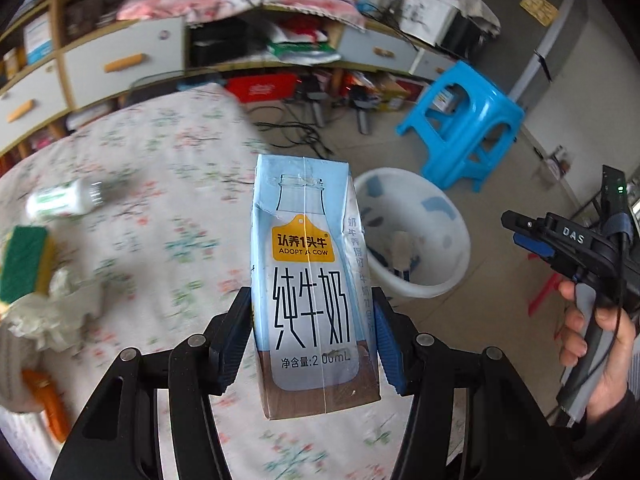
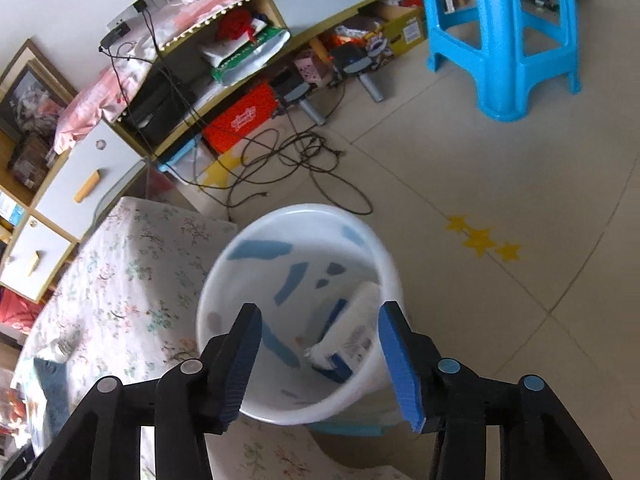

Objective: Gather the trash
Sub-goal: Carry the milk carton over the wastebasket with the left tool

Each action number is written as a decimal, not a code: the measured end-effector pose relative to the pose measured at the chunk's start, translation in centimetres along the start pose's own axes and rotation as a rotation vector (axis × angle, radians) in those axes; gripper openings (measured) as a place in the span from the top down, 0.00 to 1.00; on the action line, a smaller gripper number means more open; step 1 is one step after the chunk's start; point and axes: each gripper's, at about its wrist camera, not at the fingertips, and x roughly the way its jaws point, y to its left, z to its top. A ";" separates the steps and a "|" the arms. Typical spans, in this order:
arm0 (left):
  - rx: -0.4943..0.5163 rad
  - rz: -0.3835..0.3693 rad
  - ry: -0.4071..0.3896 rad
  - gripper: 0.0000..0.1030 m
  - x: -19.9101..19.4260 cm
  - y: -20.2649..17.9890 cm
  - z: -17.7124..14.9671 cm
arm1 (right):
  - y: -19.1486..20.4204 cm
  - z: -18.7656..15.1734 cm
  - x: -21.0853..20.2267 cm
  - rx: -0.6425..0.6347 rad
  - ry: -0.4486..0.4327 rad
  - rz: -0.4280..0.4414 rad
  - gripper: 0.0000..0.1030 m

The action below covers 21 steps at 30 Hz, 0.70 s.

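My left gripper (image 1: 312,340) is shut on a light blue milk carton (image 1: 308,280) and holds it upright above the floral table (image 1: 160,184). A white trash bin (image 1: 416,232) stands on the floor just past the table's edge, with a few items inside. My right gripper (image 2: 320,360) is open and empty, above the bin (image 2: 248,256), which holds a white tube (image 2: 348,328) and a blue pack. The right gripper also shows in the left wrist view (image 1: 560,240), held in a hand. A small plastic bottle (image 1: 64,198), a green sponge (image 1: 24,264) and crumpled tissue (image 1: 52,312) lie on the table.
A blue plastic stool (image 1: 464,120) stands on the floor beyond the bin. Black cables (image 2: 288,160) trail on the tiles near a low cabinet (image 2: 224,92) stuffed with boxes. An orange object (image 1: 48,404) lies at the table's left edge.
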 end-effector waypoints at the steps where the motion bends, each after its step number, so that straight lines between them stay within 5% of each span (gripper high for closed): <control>1: 0.011 -0.008 0.008 0.42 0.7 -0.6 0.2 | -0.2 -0.1 -0.3 -0.008 -0.003 -0.015 0.46; 17: 0.140 -0.079 0.027 0.42 7.4 -7.6 3.6 | -2.7 -0.2 -2.0 -0.052 -0.017 -0.127 0.35; 21: 0.118 -0.030 0.023 0.10 7.8 -7.7 4.2 | -2.9 -0.2 -2.1 -0.044 -0.020 -0.126 0.34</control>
